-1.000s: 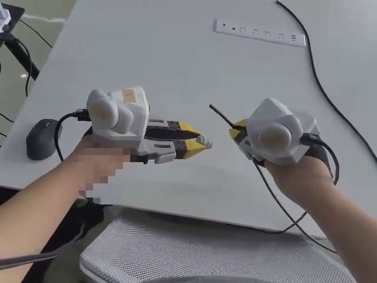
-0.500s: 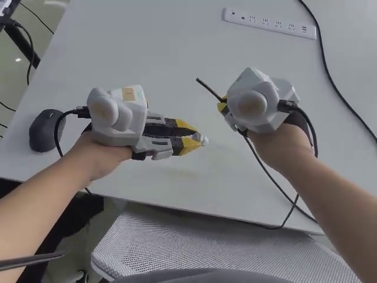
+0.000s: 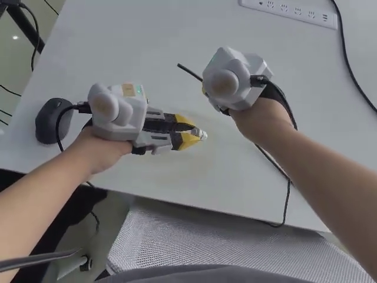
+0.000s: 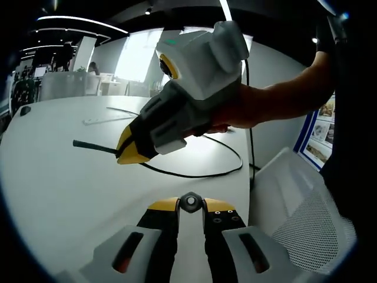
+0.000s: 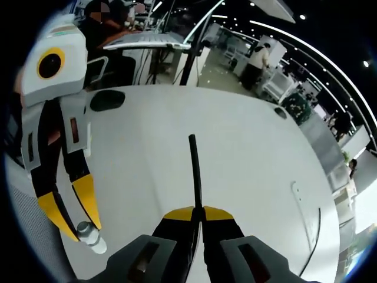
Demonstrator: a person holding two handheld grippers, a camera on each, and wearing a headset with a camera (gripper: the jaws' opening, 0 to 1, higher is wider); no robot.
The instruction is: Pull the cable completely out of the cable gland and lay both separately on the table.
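A small grey cable gland (image 3: 202, 135) is pinched at the tips of my left gripper (image 3: 197, 135), which hovers over the near part of the white table (image 3: 135, 35). In the left gripper view the gland (image 4: 189, 202) shows end-on between the shut jaws of that gripper (image 4: 189, 204). Farther across the table, my right gripper (image 3: 205, 92) is shut on a thin black cable (image 3: 187, 71), whose free end sticks out past the jaws. The cable (image 5: 195, 168) runs straight out of the right gripper (image 5: 198, 211) and is apart from the gland (image 5: 91, 234).
A dark mouse (image 3: 50, 118) lies at the table's left edge. At the far end is a white power strip (image 3: 294, 10), and a black cord (image 3: 353, 76) runs down the right side. A grey mesh chair (image 3: 224, 247) stands below the near edge.
My right gripper has carried the cable farther across the table and to the left, widening its distance from the gland. The left gripper has held its place, still shut on the gland.
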